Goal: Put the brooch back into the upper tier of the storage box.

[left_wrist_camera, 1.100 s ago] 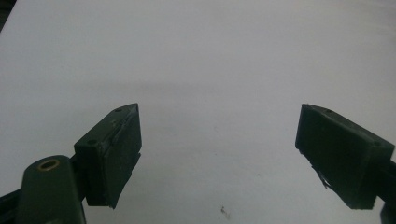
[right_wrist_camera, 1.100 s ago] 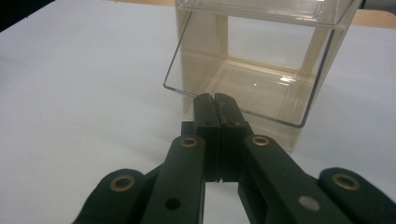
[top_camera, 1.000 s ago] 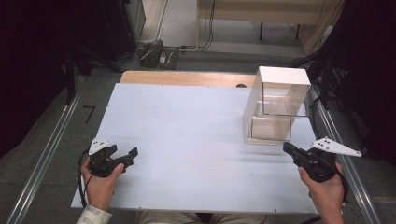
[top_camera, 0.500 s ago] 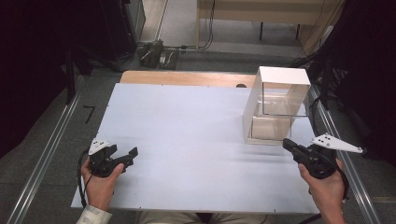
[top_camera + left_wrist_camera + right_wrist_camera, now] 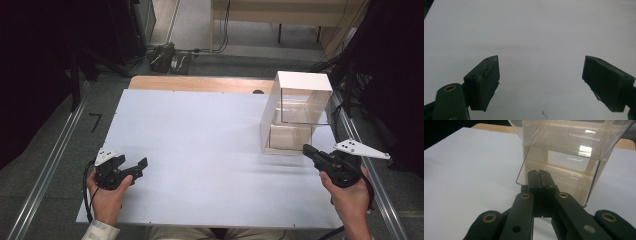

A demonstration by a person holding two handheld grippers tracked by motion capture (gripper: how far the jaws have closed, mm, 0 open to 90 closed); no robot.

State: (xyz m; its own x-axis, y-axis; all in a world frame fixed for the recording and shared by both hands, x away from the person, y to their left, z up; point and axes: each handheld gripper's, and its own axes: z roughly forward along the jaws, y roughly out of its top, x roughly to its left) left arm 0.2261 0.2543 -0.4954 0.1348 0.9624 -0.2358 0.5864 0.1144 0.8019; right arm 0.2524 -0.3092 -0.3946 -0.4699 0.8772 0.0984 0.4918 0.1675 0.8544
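Note:
A white box (image 5: 302, 80) with a clear plastic bin (image 5: 300, 107) in its front stands on the table's right side. The bin (image 5: 564, 140) tilts outward over a cream frame (image 5: 592, 163). My right gripper (image 5: 306, 148) is shut with nothing between its jaws. Its tip (image 5: 539, 171) points at the box just below the bin's lower edge; whether it touches is unclear. At the table's near left, my left gripper (image 5: 140, 166) rests in the person's hand. Its jaws (image 5: 541, 58) stand wide open over bare white table, holding nothing.
The white tabletop (image 5: 200, 130) spreads between the two hands, with a strip of wood (image 5: 195, 83) along its far edge. Metal rails (image 5: 47, 170) run down both sides. Dark equipment and cables (image 5: 167, 55) lie on the floor beyond.
My right gripper has crept a little forward toward the box front, still shut. The left gripper has not moved.

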